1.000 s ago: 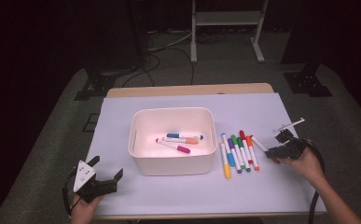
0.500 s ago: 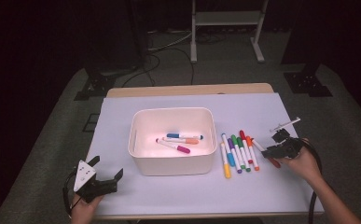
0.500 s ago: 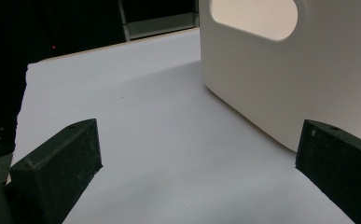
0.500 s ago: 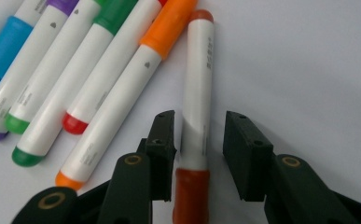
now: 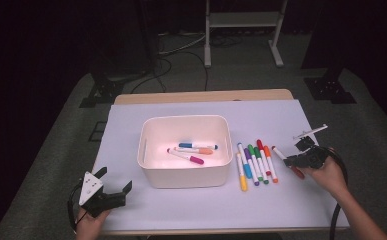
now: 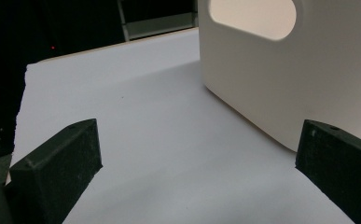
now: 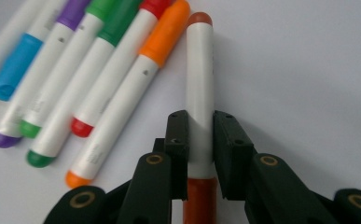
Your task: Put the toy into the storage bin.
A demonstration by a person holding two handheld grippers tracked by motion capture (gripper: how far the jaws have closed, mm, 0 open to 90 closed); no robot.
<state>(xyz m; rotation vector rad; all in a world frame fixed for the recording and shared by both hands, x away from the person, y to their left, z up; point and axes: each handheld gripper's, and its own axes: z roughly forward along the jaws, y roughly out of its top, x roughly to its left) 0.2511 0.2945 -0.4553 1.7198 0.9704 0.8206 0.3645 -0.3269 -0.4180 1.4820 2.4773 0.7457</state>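
Red-capped and white-barrelled, the marker pen (image 7: pixel 200 70) lay lengthwise between the right tongs (image 7: pixel 200 133) — just clamped on it — right of the white plastic bin (image 5: pixel 185 172); left tongs (image 6: pixel 192 163) gaped empty.

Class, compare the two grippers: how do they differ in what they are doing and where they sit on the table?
The right gripper is shut on a brown-capped marker; the left gripper stands open with nothing between its jaws. The right gripper sits beside the row of loose markers, right of the white bin; the left gripper sits near the bin's front left corner. Both have black jaws and rest low over the pale sheet.
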